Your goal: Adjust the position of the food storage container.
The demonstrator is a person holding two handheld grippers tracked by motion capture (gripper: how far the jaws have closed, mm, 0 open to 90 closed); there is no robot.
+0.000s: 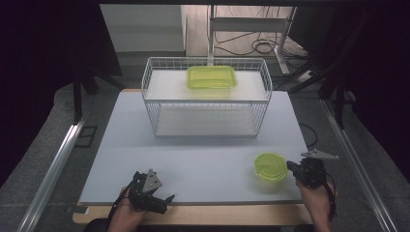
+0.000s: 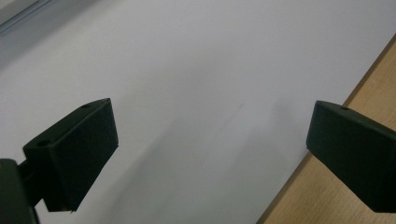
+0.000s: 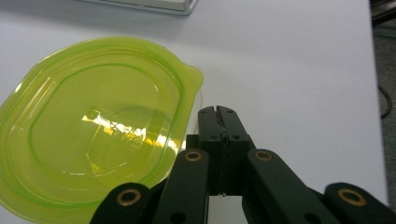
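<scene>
A pale grey board (image 1: pixel 193 159) covers most of a light wooden tabletop (image 1: pixel 203 213), whose bare edge shows along the near side in the high view and at the lower right corner of the left gripper view (image 2: pixel 355 196). At the far middle of the board stands a white wire basket (image 1: pixel 207 96) with a white shelf inside it. On that shelf, toward the back, sits a rectangular yellow-green plastic container (image 1: pixel 212 77).

Near the front right part of the board lies a round yellow-green plastic lid (image 1: pixel 270 166) with a small tab on its rim; in the right gripper view the lid (image 3: pixel 93 126) takes up the left half, flat on the board, its tab pointing toward the jaws. The right gripper (image 1: pixel 293 167), held in the person's right hand (image 1: pixel 316 200), is just beside the lid's right edge. In its own view the right gripper (image 3: pixel 218 112) has its two black jaws pressed together with nothing between them, the tips close to the lid's tab; whether they touch the rim cannot be told.

The left gripper (image 1: pixel 167 199) rests at the front left edge of the board in the person's left hand (image 1: pixel 126 215). In its own view the left gripper (image 2: pixel 212 135) has its jaws spread wide over bare board, holding nothing
</scene>
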